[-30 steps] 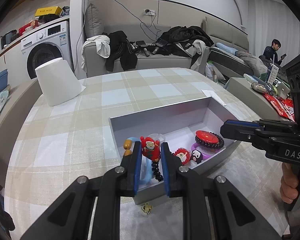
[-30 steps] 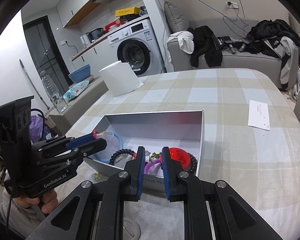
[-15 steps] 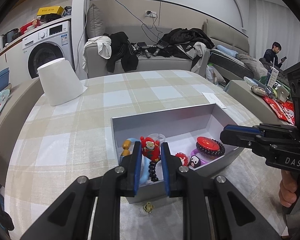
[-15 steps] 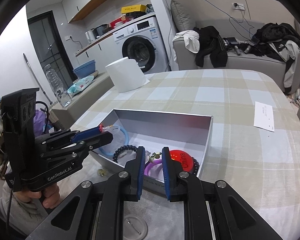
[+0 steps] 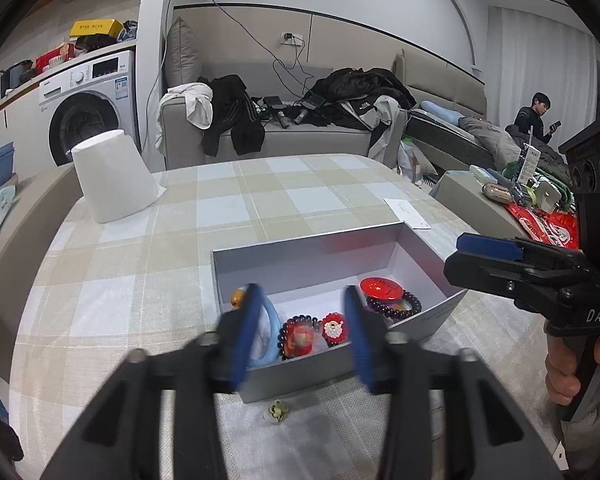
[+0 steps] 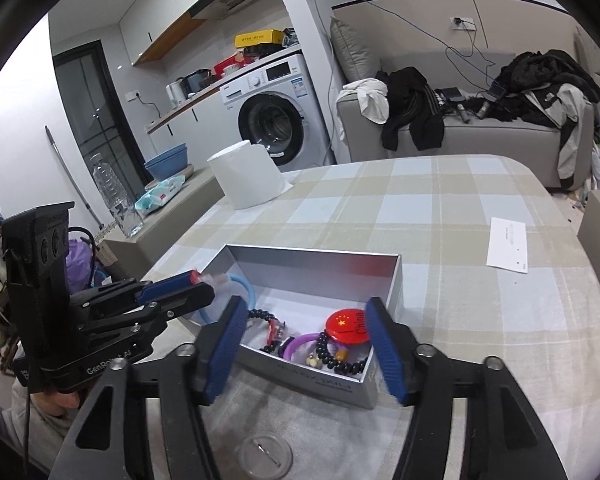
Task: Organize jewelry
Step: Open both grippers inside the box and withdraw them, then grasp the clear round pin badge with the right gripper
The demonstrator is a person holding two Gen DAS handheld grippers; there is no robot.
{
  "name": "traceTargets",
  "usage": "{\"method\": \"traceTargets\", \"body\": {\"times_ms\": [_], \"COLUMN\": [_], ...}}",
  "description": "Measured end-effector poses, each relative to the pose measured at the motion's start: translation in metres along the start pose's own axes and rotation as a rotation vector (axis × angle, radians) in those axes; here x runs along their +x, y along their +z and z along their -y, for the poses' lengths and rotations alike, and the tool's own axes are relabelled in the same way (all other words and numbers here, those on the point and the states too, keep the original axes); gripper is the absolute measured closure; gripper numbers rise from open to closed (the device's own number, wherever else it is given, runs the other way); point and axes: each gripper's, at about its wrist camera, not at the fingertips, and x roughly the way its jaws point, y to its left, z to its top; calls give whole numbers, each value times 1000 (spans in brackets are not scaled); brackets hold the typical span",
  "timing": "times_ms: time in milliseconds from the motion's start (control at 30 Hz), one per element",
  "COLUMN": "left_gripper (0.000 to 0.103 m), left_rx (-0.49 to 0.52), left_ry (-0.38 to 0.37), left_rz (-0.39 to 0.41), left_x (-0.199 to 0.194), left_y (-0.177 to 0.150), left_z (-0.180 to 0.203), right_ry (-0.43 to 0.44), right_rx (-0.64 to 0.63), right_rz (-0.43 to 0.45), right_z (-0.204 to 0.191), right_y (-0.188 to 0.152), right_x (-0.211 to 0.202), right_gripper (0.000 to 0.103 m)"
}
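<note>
A grey open box (image 5: pixel 308 256) on the checked tablecloth holds the jewelry. Inside lie a blue bangle (image 5: pixel 269 336), a Santa charm on black beads (image 5: pixel 298 338), a second Santa charm (image 5: pixel 334 329), a red badge (image 5: pixel 380 288) and a dark bead bracelet (image 5: pixel 398 307). My left gripper (image 5: pixel 302 298) hovers over the box's near wall, its jaws opening and blurred, with nothing pressed between them. My right gripper (image 6: pixel 305 308) hangs over the box (image 6: pixel 312 256) above the red badge (image 6: pixel 348 326) and a purple ring (image 6: pixel 296 346), its jaws also opening on nothing.
A small gold charm (image 5: pixel 277 410) lies on the cloth just in front of the box. A clear round lid (image 6: pixel 264 454) sits under my right gripper. A white paper roll (image 5: pixel 116 176) stands at the far left, and a paper slip (image 6: pixel 508 248) lies to the right. A person (image 5: pixel 536 116) sits far off.
Both grippers went from shut to wide apart. The Santa charm on black beads left my left jaws and now lies in the box. Neither hand shifted much.
</note>
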Motion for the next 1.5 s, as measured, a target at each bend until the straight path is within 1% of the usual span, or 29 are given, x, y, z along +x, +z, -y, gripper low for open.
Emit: {"method": "traceTargets", "body": {"times_ms": [33,67,100,133,167,200,233,433,600,767,867,1000,1233,1400,1500], "left_gripper": [39,26,19,16,11,4,1,1,1,1,1,1,1,1,1], "left_rx": [-1,-5,-12,-18,-21,-23,-22,-11,-21,-13,-20,-25,-44,-57,-52], "left_ry": [4,6,5,2,2,4,10,41,46,71,65,64,44,47,45], "left_rz": [5,13,25,33,37,41,44,20,-24,-65,-73,-90,-110,-120,-119], "left_x": [-2,-5,-9,-12,-14,-17,-19,-22,-16,-8,-5,-2,1,2,2], "left_y": [0,0,0,0,0,-1,-3,-16,-29,-34,-35,-40,-41,-42,-42], "left_z": [0,1,0,0,0,0,0,2,-2,-4,-5,-8,-11,-13,-12], "right_ry": [-8,-11,-15,-24,-32,-40,-47,-97,-83,-87,-74,-54,-61,-99,-124], "right_rx": [-3,-4,-5,-8,-13,-18,-27,-76,-103,-149,-189,-214,-240,-281,-291], "right_rz": [6,7,5,-1,-4,-6,-9,-71,-135,-240,-286,-307,-342,-365,-365], "right_z": [0,-1,0,-1,-1,-1,-2,-4,-6,-13,-19,-24,-30,-36,-37], "right_y": [0,0,0,-1,-1,-3,-5,-20,-34,-51,-60,-66,-72,-77,-78], "right_x": [-3,-4,-6,-8,-9,-11,-12,-18,-13,5,14,18,26,34,35], "right_gripper": [26,25,20,12,8,1,0,0,0,0,0,0,0,0,0]}}
